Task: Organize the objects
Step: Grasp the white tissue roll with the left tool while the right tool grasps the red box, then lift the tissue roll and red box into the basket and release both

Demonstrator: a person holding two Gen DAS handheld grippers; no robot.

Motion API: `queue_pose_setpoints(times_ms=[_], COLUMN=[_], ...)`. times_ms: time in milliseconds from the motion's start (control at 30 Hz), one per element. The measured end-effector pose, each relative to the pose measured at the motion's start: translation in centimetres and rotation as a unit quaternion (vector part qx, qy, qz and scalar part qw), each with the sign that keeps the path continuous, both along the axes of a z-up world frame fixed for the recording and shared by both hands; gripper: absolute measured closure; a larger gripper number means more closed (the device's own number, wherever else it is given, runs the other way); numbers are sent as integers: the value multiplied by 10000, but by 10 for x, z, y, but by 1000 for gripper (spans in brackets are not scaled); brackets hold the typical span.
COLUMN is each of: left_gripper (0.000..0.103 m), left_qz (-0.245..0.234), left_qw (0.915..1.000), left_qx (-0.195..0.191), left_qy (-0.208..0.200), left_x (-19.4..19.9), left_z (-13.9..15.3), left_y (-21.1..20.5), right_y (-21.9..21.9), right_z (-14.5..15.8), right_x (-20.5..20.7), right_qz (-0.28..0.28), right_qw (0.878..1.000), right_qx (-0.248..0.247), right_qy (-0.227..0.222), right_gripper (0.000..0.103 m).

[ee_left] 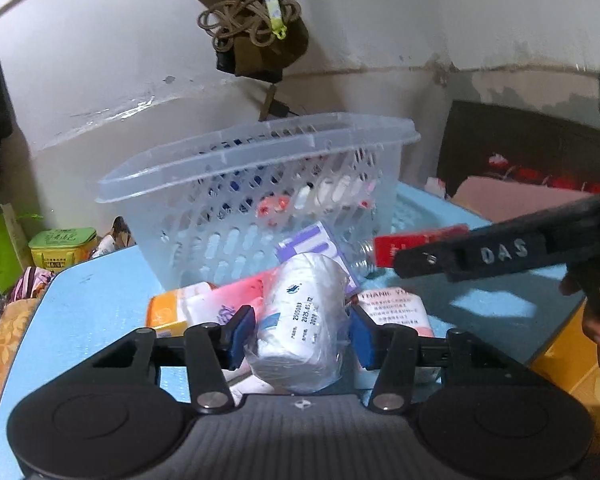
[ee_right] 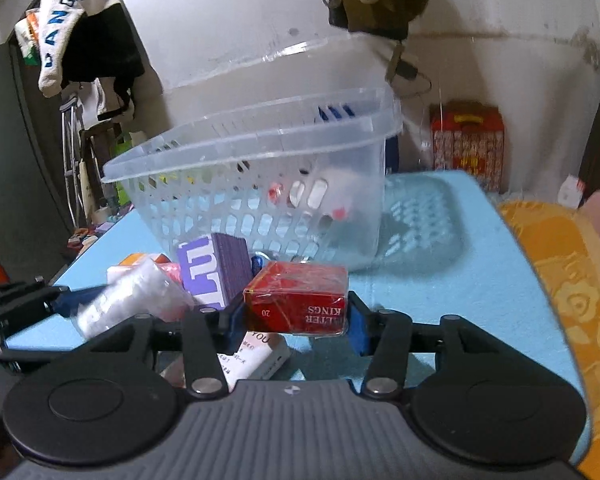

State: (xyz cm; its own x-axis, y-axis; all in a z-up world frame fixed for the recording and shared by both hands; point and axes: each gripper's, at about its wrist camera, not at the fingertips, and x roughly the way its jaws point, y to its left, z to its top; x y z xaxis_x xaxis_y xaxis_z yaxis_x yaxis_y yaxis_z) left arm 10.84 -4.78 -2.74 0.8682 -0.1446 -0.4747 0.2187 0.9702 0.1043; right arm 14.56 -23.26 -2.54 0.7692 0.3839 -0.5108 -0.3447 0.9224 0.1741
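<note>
My left gripper (ee_left: 300, 336) is shut on a white plastic-wrapped roll (ee_left: 302, 320) and holds it above a pile of packets. My right gripper (ee_right: 296, 320) is shut on a red cigarette pack (ee_right: 296, 300); the pack also shows in the left wrist view (ee_left: 416, 246). A clear latticed plastic basket (ee_left: 256, 184) stands behind on the blue table (ee_left: 96, 304), with a few small items inside. A purple box (ee_right: 216, 276) leans in front of the basket (ee_right: 260, 168). The roll shows in the right wrist view (ee_right: 136, 300).
Orange and pink packets (ee_left: 204, 304) and a white printed packet (ee_left: 396, 308) lie under my left gripper. A yellow patterned cloth (ee_right: 572, 300) lies right of the table. A brown bag (ee_left: 260, 40) hangs on the wall above the basket. A red gift box (ee_right: 466, 140) stands behind.
</note>
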Motion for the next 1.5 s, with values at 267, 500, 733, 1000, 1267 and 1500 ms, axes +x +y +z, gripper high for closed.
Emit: queue_pose_setpoints(times_ms=[267,500,733,1000,1267,1500], left_gripper=[49,49,48,49,48,48], left_qz=[117,401,586,751,691,695], left_qw=[9989,9977,9961,9937,9931,9932], left_qx=[-195,-346,-408,-574,-641,-646], left_qy=[-408,-430,-523,-595,-704,-670], left_x=[-17,-16,-21,-26,-31,-28], left_z=[22,26,29,35,37,37], left_y=[22,45,62,78,84,87], right_y=[-2,2,9,8,2,-7], right_z=[12,15,15,16,12,17], right_x=[-15,-21,-28,-32,-29,-31], right_qz=[103,124,266,323,296,233], right_qw=[9990,9974,9957,9948,9949,9951], right_qx=[-155,-291,-432,-435,-484,-358], right_qy=[-406,-650,-780,-858,-831,-897], right_gripper=[50,50,50,50,50,50])
